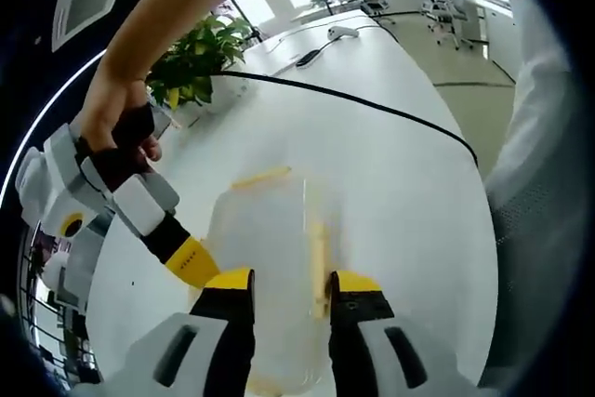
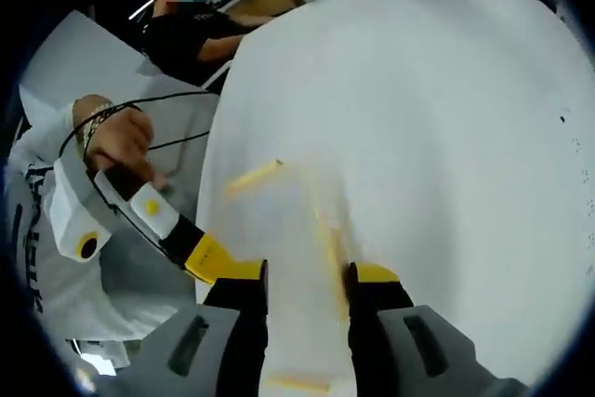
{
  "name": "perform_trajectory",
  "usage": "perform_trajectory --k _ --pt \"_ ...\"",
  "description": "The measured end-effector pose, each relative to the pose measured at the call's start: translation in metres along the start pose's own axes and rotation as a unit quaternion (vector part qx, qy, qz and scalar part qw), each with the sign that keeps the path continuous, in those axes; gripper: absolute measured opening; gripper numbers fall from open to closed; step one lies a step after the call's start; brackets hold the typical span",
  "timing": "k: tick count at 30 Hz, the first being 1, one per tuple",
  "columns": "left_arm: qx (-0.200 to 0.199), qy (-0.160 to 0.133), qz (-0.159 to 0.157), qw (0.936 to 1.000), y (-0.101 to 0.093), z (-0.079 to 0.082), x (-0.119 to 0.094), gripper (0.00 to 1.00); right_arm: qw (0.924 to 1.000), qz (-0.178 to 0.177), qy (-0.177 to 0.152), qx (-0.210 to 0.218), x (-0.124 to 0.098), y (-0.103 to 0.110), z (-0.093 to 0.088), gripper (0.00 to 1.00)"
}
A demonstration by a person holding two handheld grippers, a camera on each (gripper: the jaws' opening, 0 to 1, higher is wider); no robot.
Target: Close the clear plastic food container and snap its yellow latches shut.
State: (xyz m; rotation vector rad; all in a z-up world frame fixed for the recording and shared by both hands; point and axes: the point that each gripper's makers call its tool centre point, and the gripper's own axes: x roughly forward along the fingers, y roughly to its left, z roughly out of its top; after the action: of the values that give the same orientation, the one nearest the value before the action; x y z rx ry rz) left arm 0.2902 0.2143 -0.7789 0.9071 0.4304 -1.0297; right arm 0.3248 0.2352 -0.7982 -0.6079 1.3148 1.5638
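both claws, left claw (image 1: pixel 290 290) and right claw (image 2: pixel 307 284), spread over the clear container (image 1: pixel 270 258) lying on the white desk (image 1: pixel 409 192). press each yellow latch (image 1: pixel 262 177) squarely, steadying the opposite side.

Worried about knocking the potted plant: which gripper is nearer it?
Right, probably: the right gripper sits beside the container, toward the plant; the left gripper straddles its near end.

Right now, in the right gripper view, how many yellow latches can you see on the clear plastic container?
3: one yellow latch at the far end, one along the right side by the right gripper, one at the near edge. Others may be hidden.
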Motion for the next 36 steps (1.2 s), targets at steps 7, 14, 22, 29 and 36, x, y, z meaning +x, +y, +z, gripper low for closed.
perform_trajectory --k 7,14,22,29,36 --pt "0.003 0.001 0.001 1.0 -0.003 0.002 0.001 0.24 1.0 0.0 -0.008 0.002 0.002 0.004 0.004 0.3" --pt "-0.001 -0.007 0.01 0.9999 -0.006 0.005 0.002 0.25 0.9995 -0.01 -0.029 0.002 0.0 0.002 0.014 0.31" --pt "0.01 -0.016 0.015 0.9997 -0.009 0.008 0.001 0.26 0.9983 -0.034 -0.048 0.003 -0.008 -0.004 0.02 0.32" --pt "-0.06 -0.013 -0.035 0.9975 -0.022 0.014 0.0 0.4 0.9932 -0.074 -0.077 -0.047 -0.02 -0.003 0.025 0.32" --pt "-0.047 0.001 -0.018 0.9987 -0.004 0.002 -0.019 0.56 0.9833 -0.11 -0.137 -0.046 -0.059 -0.009 0.03 0.46"
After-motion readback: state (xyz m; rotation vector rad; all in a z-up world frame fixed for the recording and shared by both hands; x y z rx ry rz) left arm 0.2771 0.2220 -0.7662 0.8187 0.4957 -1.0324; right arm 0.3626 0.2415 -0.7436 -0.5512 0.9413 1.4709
